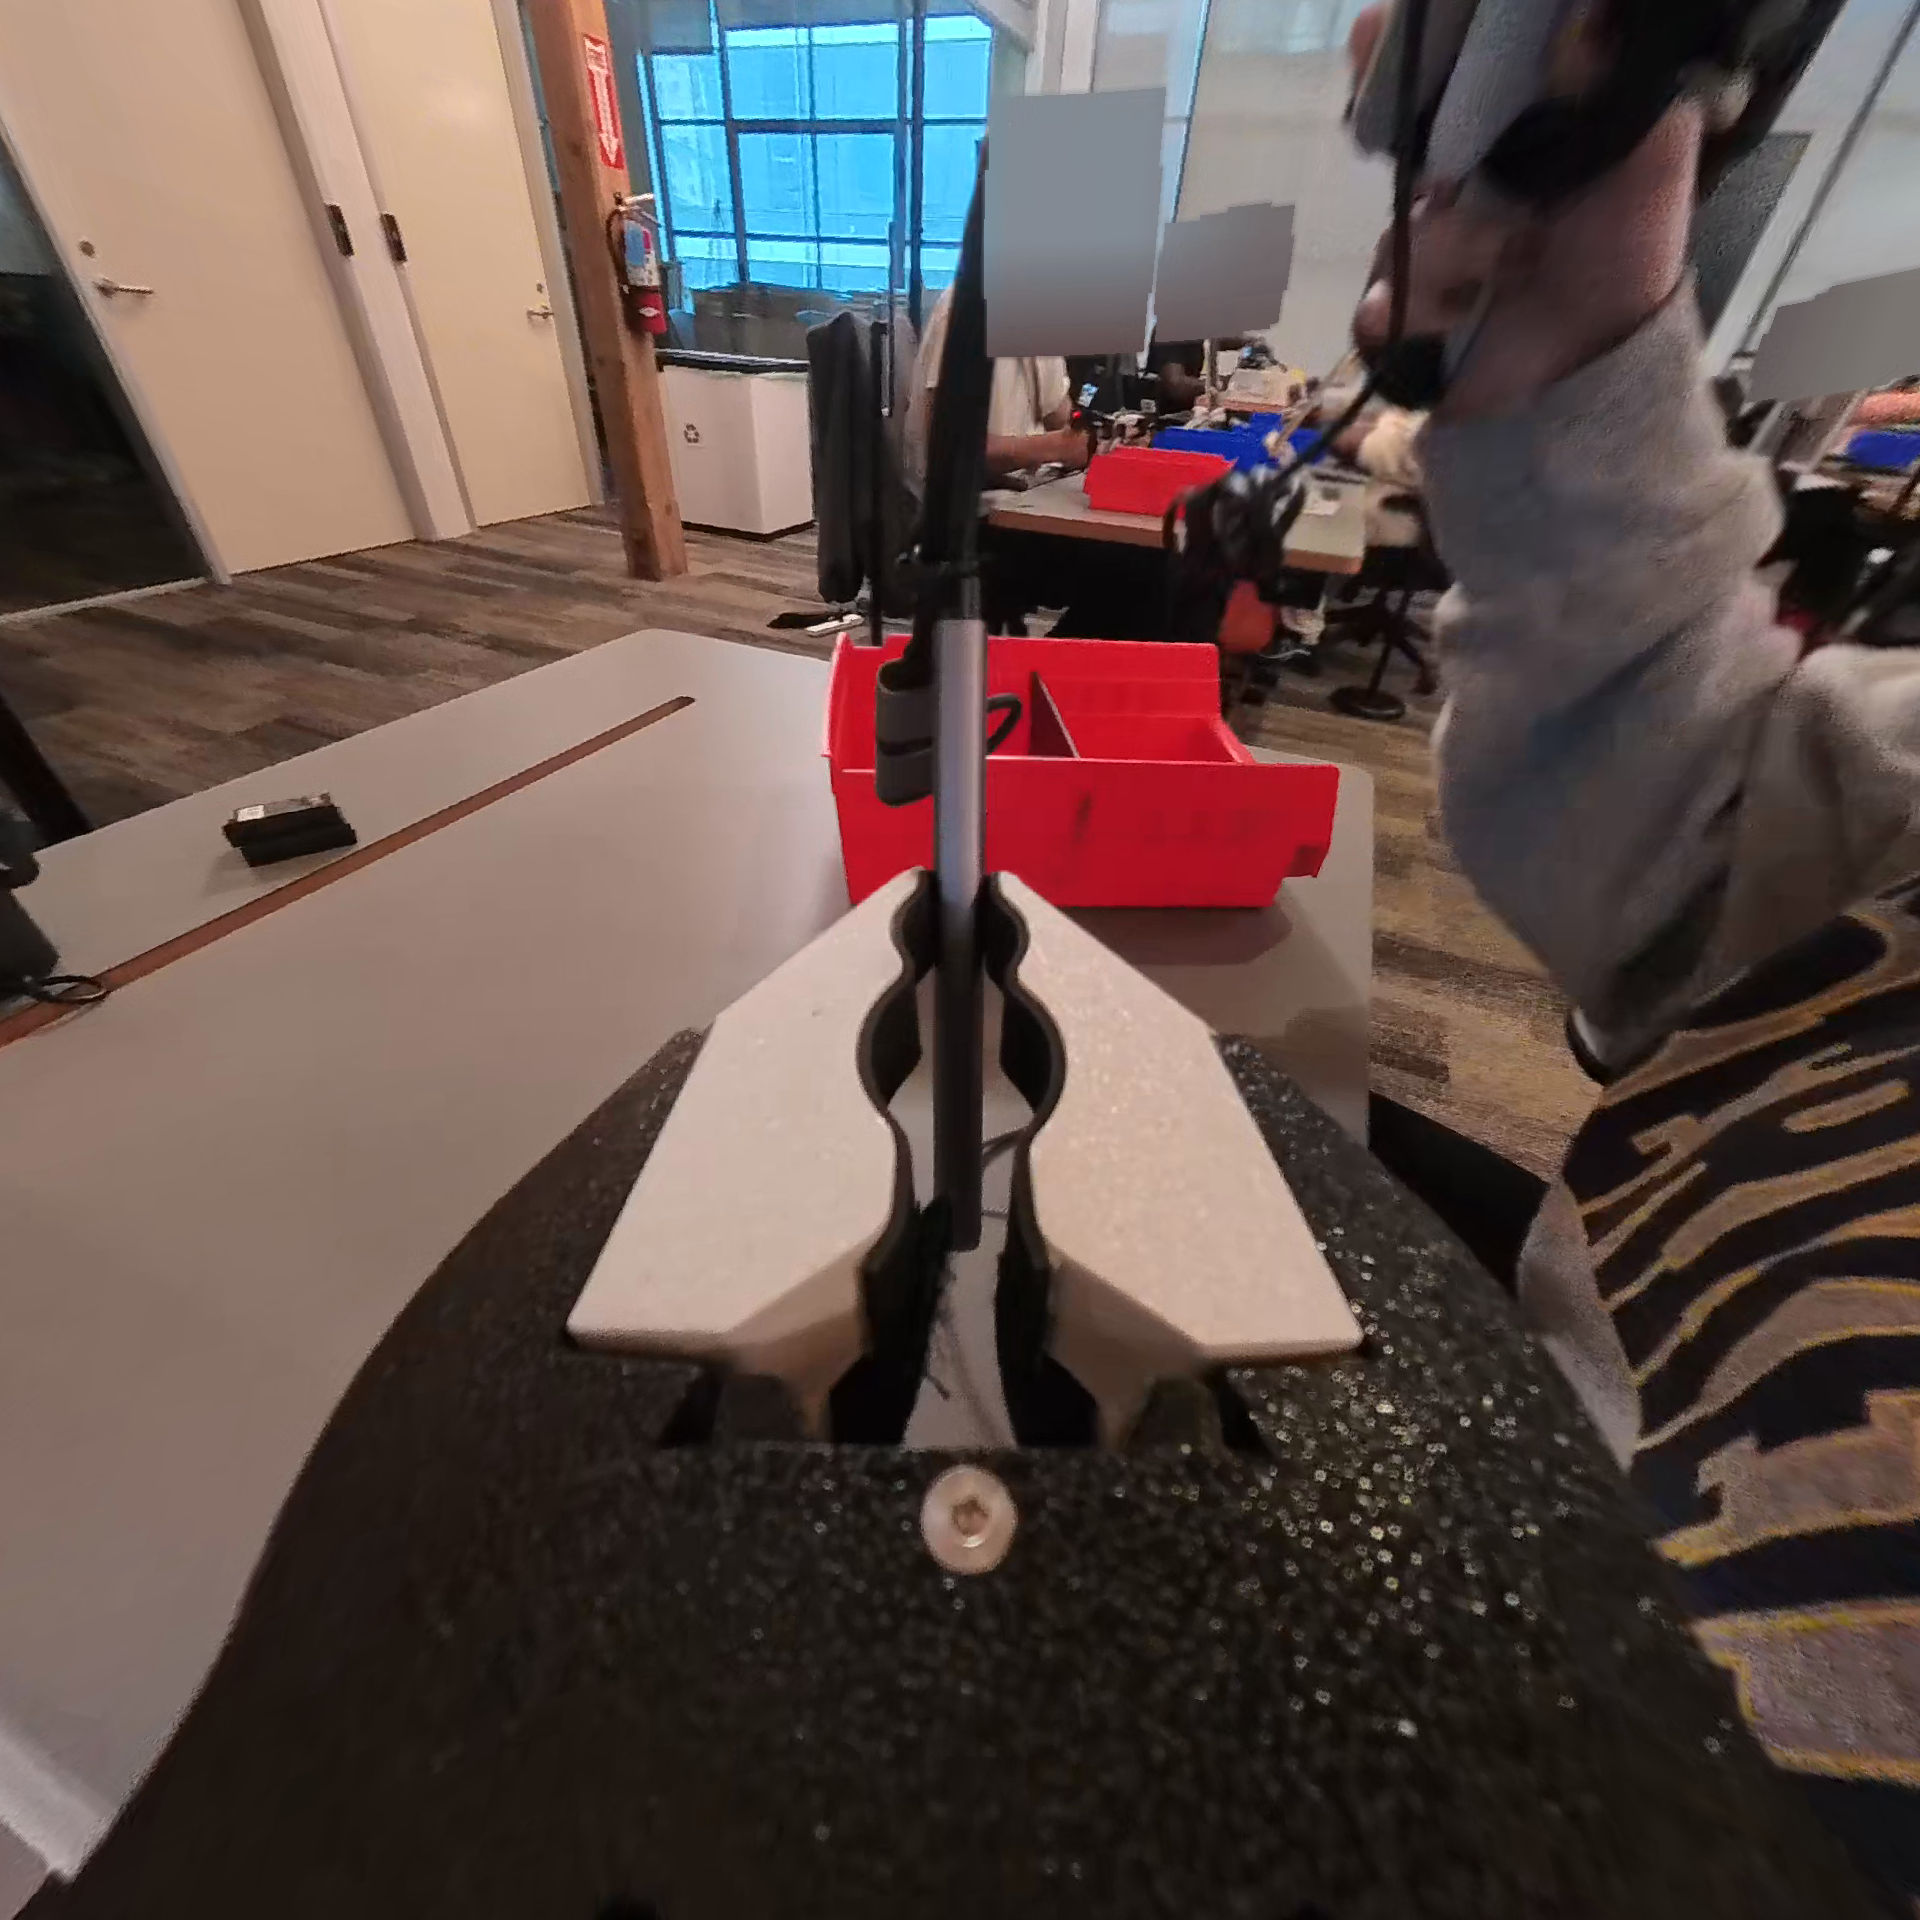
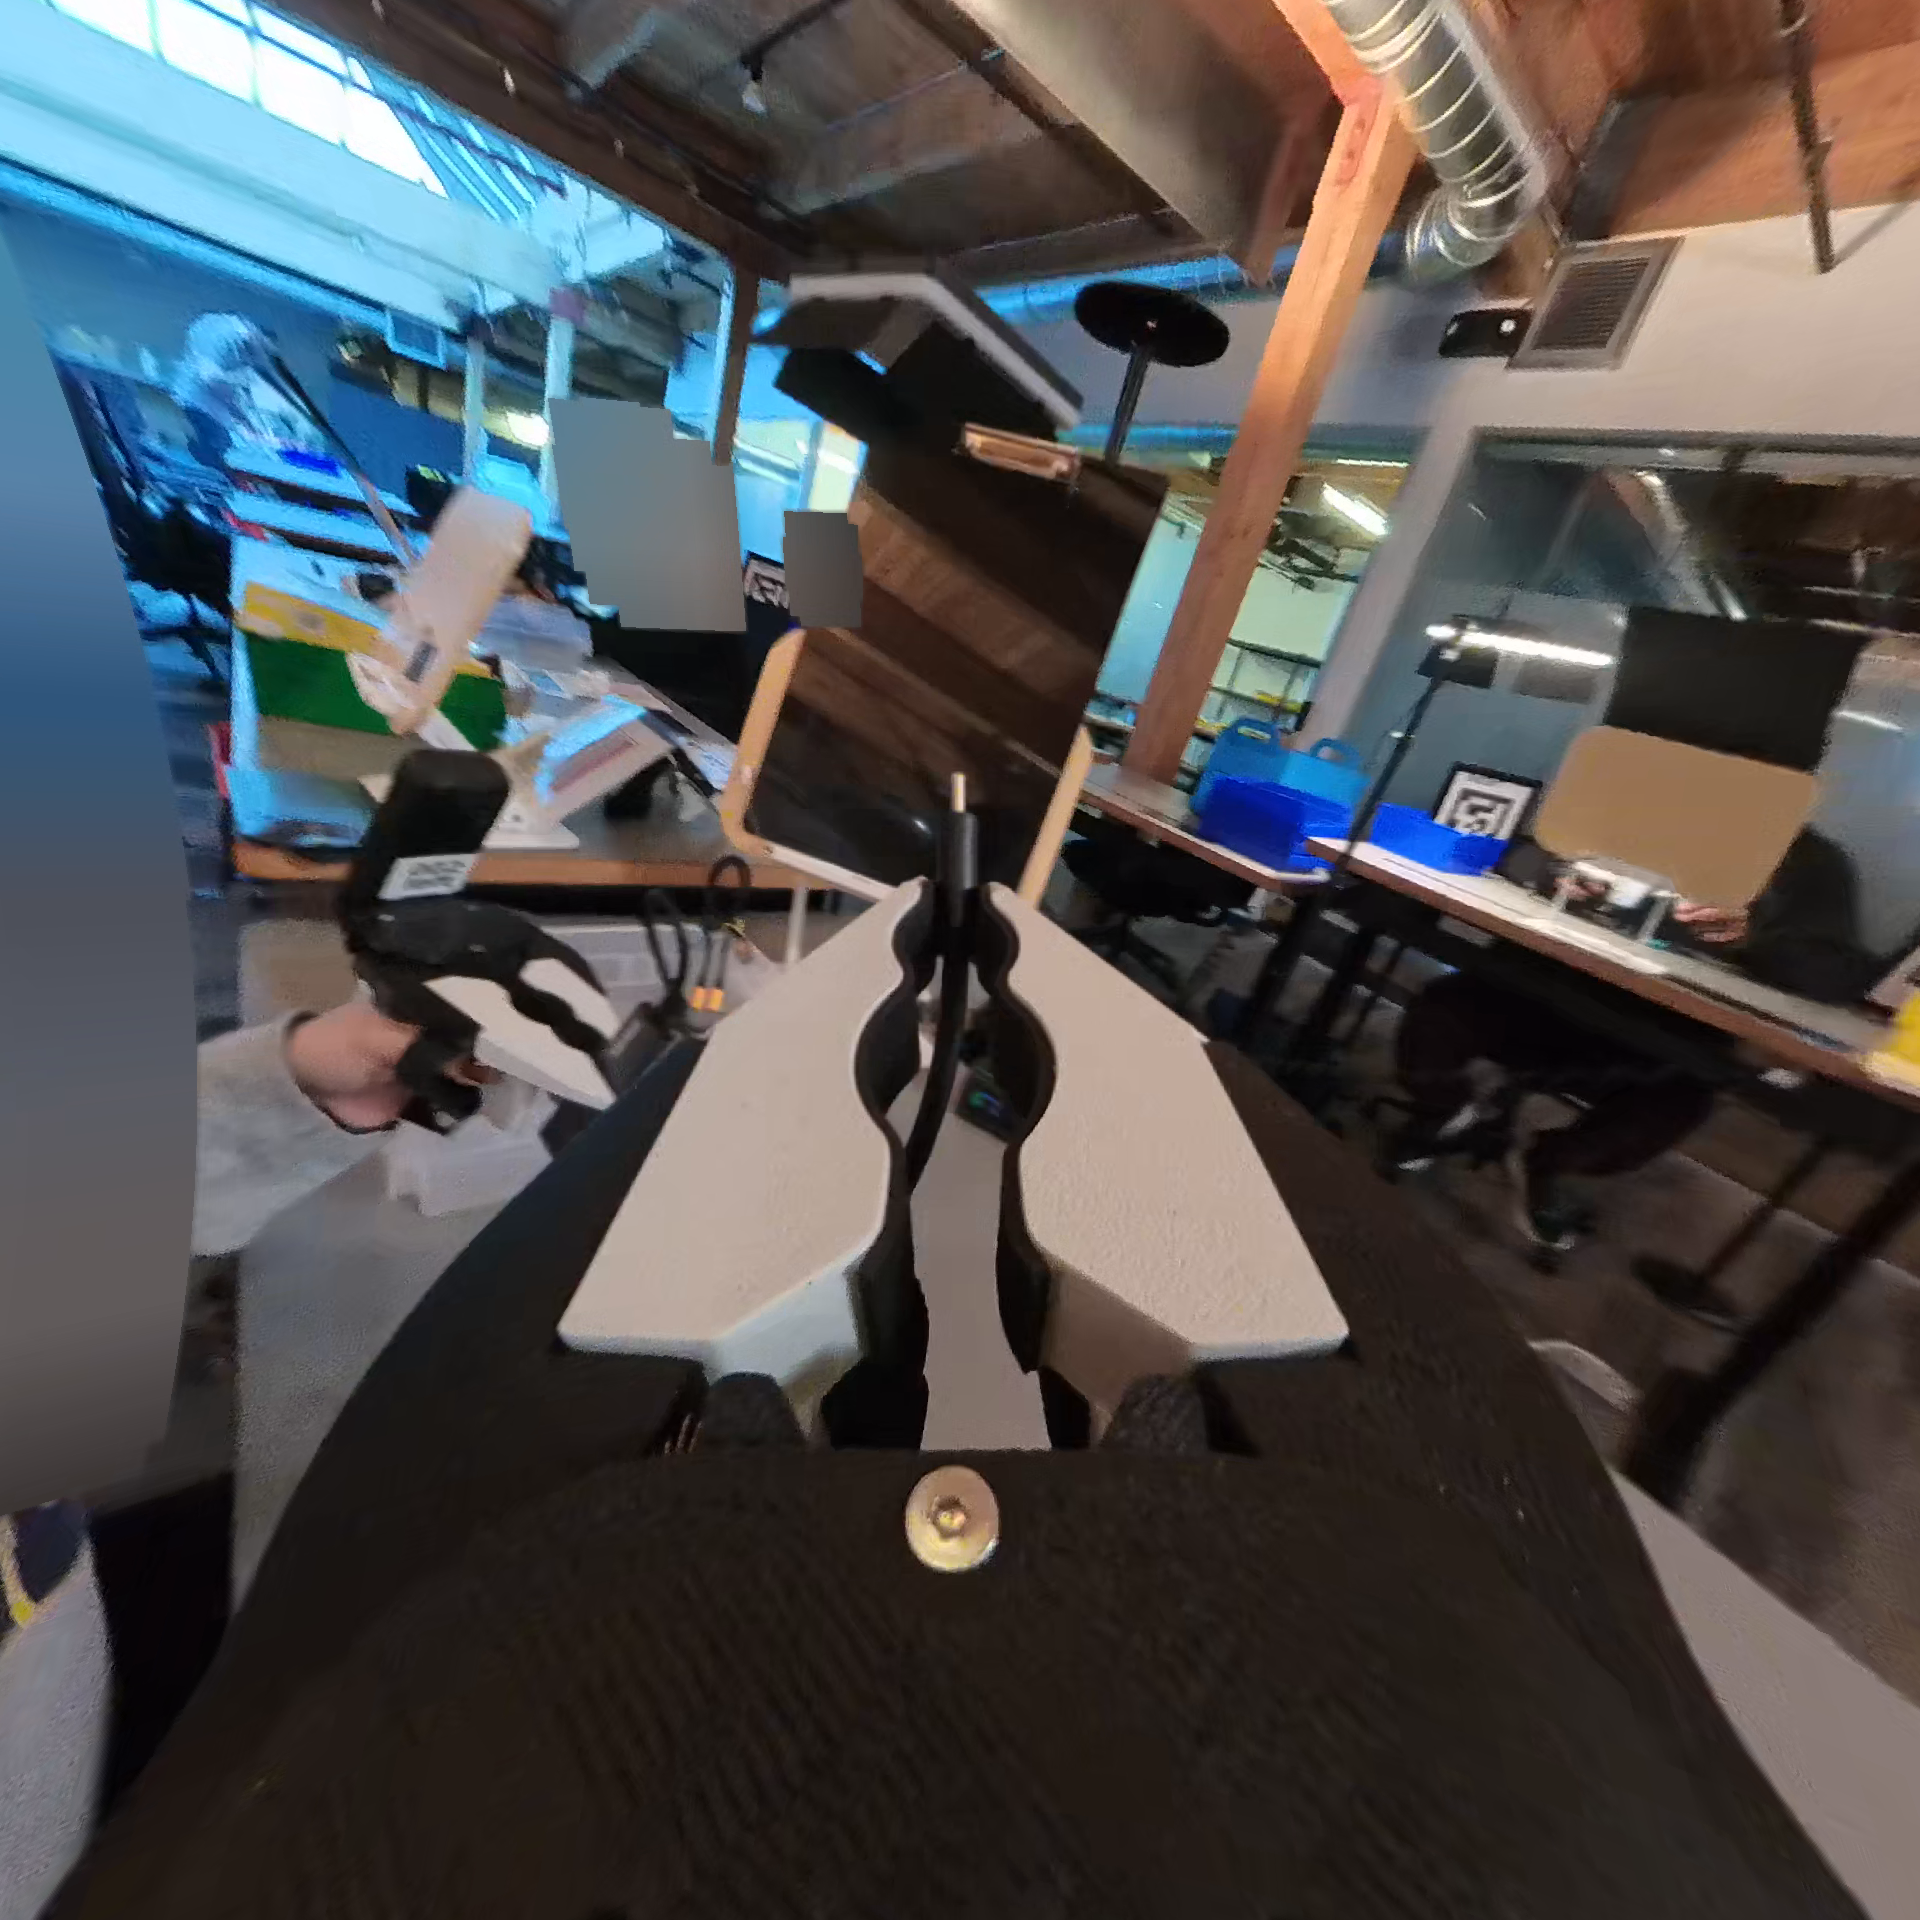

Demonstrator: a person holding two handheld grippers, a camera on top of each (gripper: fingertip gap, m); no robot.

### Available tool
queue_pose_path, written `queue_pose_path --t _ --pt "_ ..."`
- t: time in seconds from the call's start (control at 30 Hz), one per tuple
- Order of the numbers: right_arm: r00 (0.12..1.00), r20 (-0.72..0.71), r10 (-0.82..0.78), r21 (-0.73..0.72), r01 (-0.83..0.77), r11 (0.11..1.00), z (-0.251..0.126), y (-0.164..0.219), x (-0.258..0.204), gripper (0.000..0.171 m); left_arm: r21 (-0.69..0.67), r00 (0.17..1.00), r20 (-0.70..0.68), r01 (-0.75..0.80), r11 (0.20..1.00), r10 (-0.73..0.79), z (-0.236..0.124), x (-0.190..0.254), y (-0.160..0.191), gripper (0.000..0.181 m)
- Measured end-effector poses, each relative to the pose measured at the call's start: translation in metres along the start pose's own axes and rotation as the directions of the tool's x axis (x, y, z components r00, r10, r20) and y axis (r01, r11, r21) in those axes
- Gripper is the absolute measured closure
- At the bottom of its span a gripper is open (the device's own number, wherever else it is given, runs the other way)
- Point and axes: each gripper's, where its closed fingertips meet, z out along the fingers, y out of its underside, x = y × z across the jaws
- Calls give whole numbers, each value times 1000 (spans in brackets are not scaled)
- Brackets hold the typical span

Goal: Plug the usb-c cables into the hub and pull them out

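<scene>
Jaws clamped: left gripper (image 1: 961,883) grips the hub (image 1: 958,790), right gripper (image 2: 956,888) the usb-c cable (image 2: 961,842).

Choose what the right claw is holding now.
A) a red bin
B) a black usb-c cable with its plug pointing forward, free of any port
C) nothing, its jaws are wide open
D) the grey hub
B: in the right wrist view the right claw is shut on the black cable, whose metal plug sticks out past the tips into open air.
</scene>
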Motion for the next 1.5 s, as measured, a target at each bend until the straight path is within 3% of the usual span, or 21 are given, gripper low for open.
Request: queue_pose_path --t 0.07,0.17,0.3,0.43,0.5,0.53,0.6,0.73,0.8,0.93,1.07,1.13,1.3,1.33,1.5 --pt "999 -32 -43 -78 41 996 -8 -2 21 166 0 1000 20 -10 1000 10 0 -2 2 175" --pt "998 -32 -56 -215 48 976 -24 26 44 166 7 1000 8 1 1000 -1 1 -1 4 175" --pt "999 -15 -33 -414 24 910 -63 92 67 166 12 999 6 31 999 -31 2 -4 8 175" --pt "988 -147 -44 -645 -62 762 -112 169 94 163 22 998 -1 56 998 -56 7 -3 11 175" --pt "974 -213 -73 -695 -98 712 -121 188 97 133 31 998 -12 69 997 -69 11 -2 11 175" --pt "967 -237 -89 -694 -105 712 -119 189 94 123 37 997 -19 74 997 -74 14 -1 11 175" --pt "970 -219 -106 -632 -59 772 -96 174 69 122 62 996 -43 85 994 -82 19 1 9 175" --pt "982 142 125 -396 -59 916 -13 142 -58 134 140 979 -161 150 979 -127 30 13 -1 175" --pt "949 262 176 -411 -55 910 16 155 -104 133 179 957 -251 192 965 -144 33 24 -7 175" --pt "932 310 190 -455 -30 890 55 185 -133 134 198 924 -355 221 955 -141 37 38 -10 175" --pt "892 371 258 -451 -69 890 66 189 -145 146 196 904 -403 238 951 -143 37 47 -10 175" --pt "875 402 270 -437 -75 896 65 188 -149 165 182 904 -404 228 957 -138 38 49 -7 175" --pt "869 425 254 -445 -44 895 58 192 -150 167 16 922 -383 79 997 -67 37 52 19 164" --pt "862 435 259 -441 -46 896 56 190 -151 167 -6 917 -393 72 997 -68 37 54 22 174" --pt "837 501 220 -415 10 910 47 177 -158 168 1 914 -404 -47 999 44 32 69 15 174"
